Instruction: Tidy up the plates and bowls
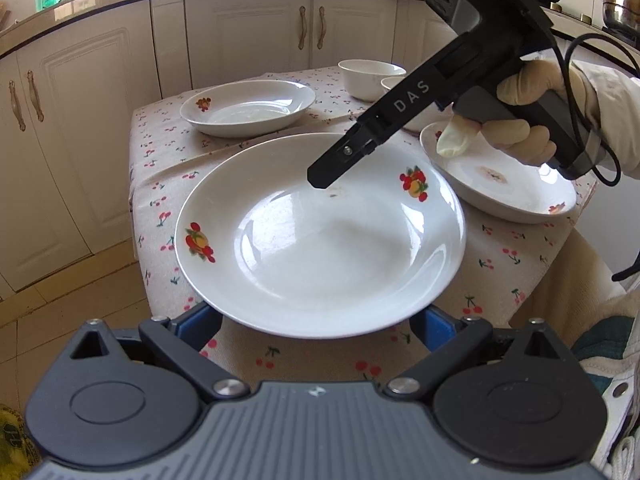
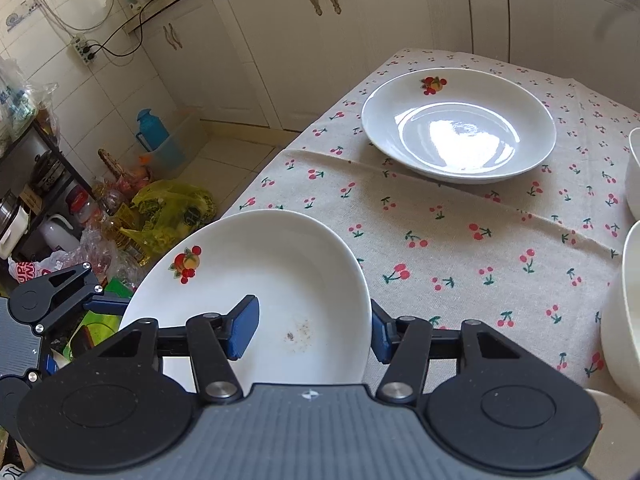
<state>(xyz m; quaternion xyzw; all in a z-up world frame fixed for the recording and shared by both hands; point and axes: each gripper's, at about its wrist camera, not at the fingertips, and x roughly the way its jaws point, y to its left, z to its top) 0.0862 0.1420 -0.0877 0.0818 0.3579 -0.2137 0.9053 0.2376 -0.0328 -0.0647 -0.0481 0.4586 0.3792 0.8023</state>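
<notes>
A white plate with fruit prints (image 1: 320,236) sits at the near left edge of the cherry-print table (image 1: 168,148); it also shows in the right wrist view (image 2: 256,288). My left gripper (image 1: 316,320) is open, its blue pads (image 1: 200,324) under the plate's near rim on both sides. My right gripper (image 2: 308,332) is open and straddles the plate's far rim, one blue pad (image 2: 244,328) inside the plate and one outside; in the left wrist view it (image 1: 320,180) reaches down from the right. A second plate (image 1: 248,108) (image 2: 460,128) lies farther back.
A third plate (image 1: 500,184) lies at the right under the gloved hand. Two white bowls (image 1: 368,78) stand at the back; bowl rims (image 2: 632,240) show at the right. Cabinets (image 1: 248,36) stand behind. Bags and bottles (image 2: 160,212) clutter the floor left of the table.
</notes>
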